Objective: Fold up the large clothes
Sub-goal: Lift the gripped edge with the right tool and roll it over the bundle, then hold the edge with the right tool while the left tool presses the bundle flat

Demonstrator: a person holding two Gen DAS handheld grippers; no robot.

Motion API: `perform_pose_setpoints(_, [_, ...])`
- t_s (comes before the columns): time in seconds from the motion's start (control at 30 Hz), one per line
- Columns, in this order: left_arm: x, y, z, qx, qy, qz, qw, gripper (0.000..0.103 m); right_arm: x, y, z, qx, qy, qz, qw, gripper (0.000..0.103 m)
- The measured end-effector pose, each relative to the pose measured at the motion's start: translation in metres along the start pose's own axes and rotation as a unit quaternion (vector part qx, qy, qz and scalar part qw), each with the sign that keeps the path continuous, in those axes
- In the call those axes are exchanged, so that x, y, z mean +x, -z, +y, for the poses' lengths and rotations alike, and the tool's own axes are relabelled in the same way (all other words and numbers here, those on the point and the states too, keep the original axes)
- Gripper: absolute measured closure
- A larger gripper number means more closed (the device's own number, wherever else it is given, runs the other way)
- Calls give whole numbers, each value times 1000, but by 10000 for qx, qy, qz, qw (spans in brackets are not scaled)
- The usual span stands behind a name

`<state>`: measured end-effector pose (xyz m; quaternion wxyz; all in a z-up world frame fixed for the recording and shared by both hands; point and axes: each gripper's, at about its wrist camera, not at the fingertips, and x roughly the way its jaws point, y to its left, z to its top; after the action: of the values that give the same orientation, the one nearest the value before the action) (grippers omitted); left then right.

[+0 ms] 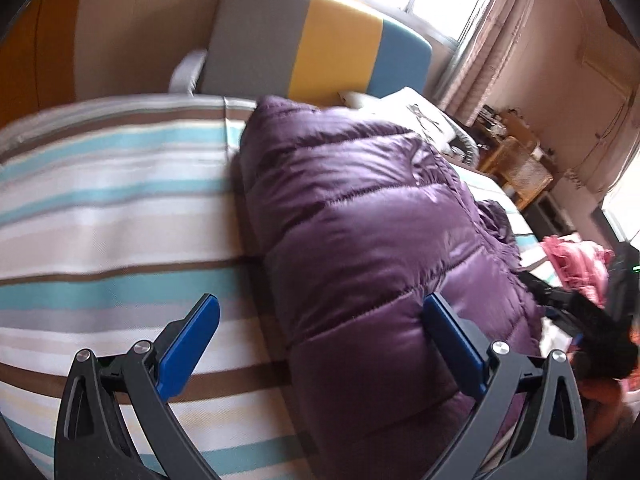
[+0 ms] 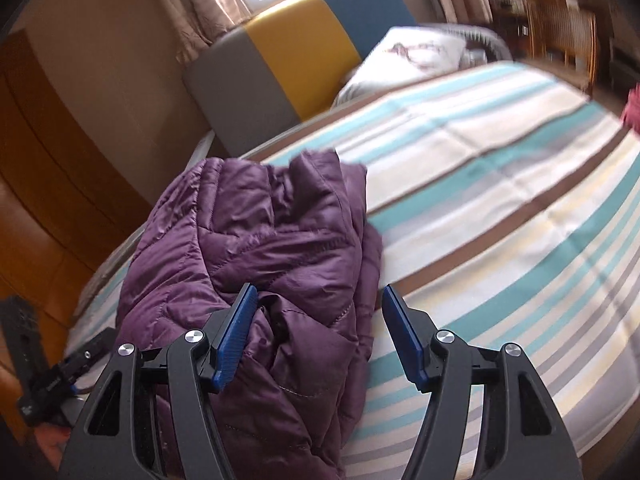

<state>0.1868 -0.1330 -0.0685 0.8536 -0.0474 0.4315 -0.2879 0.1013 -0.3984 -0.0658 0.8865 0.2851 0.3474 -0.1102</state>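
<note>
A purple quilted down jacket (image 1: 360,220) lies folded into a long bundle on the striped bed (image 1: 100,200). My left gripper (image 1: 320,304) hovers over its near end, open wide, one blue pad over the sheet and the other over the jacket. In the right wrist view the jacket (image 2: 260,232) is crumpled, with loose folds toward me. My right gripper (image 2: 320,292) is open above it; the left pad rests at the fabric and the right pad stands clear over the bed (image 2: 500,180). Nothing is pinched.
A grey, yellow and blue headboard (image 1: 320,40) closes the far end, with a white pillow (image 2: 416,52) below it. A pink cloth (image 1: 576,260) lies at the bed's right edge. A wooden wardrobe (image 2: 40,160) stands to the left, wooden shelves (image 1: 516,160) to the right.
</note>
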Motion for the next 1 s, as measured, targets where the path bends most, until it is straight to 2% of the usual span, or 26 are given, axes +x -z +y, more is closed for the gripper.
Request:
perform_pose_setpoints(0.13, [6, -5, 4, -157, 333, 301, 9989, 2, 18, -6, -14, 378, -303, 499, 9976, 39])
perform_pose_setpoints(0.27, [12, -11, -1, 32, 231, 393, 9990, 2, 33, -8, -23, 587, -447, 867, 9935, 34])
perform_pose_setpoints(0.4, [23, -13, -7, 211, 217, 594, 9978, 2, 48, -7, -27, 722, -610, 1087, 9896, 34])
perform_pose_setpoints(0.5, [29, -12, -7, 133, 346, 695, 9969, 2, 52, -6, -30, 737, -715, 1083, 9888, 34])
perform_pose_setpoints(0.63, [38, -7, -5, -101, 694, 840, 9940, 2, 52, -4, -31, 648, -857, 1076, 9884, 43])
perform_pose_setpoints(0.7, [40, -4, -10, -2, 688, 855, 9940, 2, 53, -5, -31, 725, -965, 1076, 9868, 50])
perform_pose_setpoints(0.8, [40, 0, -21, 284, 606, 785, 9947, 13, 54, -5, -34, 767, -1063, 1014, 9862, 58])
perform_pose_setpoints(1.0, [24, 1, -42, 877, 321, 512, 9943, 37, 39, 3, -29, 608, -1285, 562, 9883, 71])
